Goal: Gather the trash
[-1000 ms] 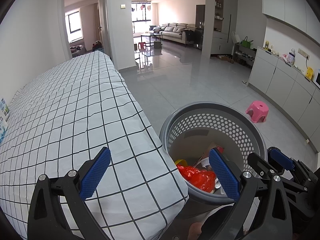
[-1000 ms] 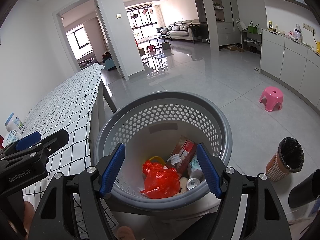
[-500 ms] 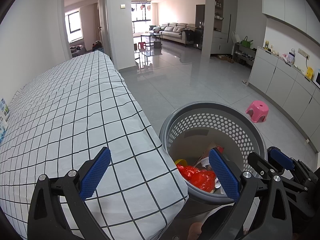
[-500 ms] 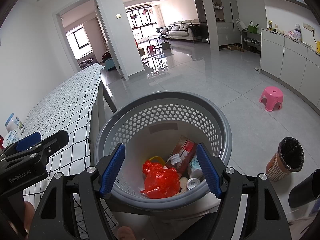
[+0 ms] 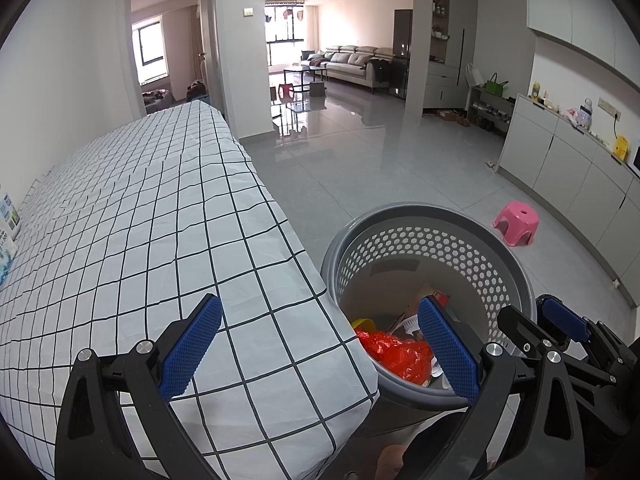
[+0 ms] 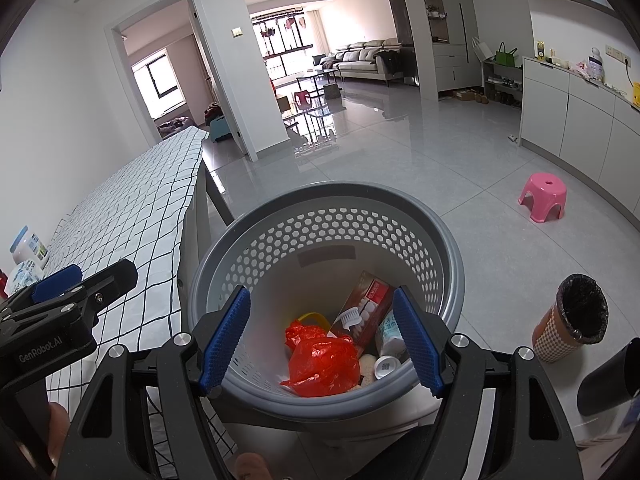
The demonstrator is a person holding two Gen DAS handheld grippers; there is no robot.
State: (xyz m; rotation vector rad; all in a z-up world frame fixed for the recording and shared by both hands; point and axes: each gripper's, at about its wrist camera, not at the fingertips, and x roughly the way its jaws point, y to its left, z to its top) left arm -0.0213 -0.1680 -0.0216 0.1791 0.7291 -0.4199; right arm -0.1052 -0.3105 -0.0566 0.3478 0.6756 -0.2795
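Note:
A grey perforated basket [image 6: 452,248] stands on the floor beside the table and also shows in the left wrist view [image 5: 516,264]. Inside lie a red plastic bag [image 6: 324,364], a red and white box [image 6: 364,304], a small white bottle [image 6: 386,366] and a yellow piece [image 6: 310,316]. My right gripper [image 6: 320,340] is open and empty, held above the basket's near rim. My left gripper [image 5: 320,348] is open and empty, over the table's corner next to the basket. The red bag [image 5: 394,352] shows there too.
The table carries a white checked cloth [image 5: 132,232]; packets [image 6: 26,256] lie at its far left edge. A pink stool [image 6: 544,196] stands on the grey tiled floor. A small bin with a black liner [image 6: 572,320] stands right of the basket. Grey cabinets [image 5: 580,176] line the right wall.

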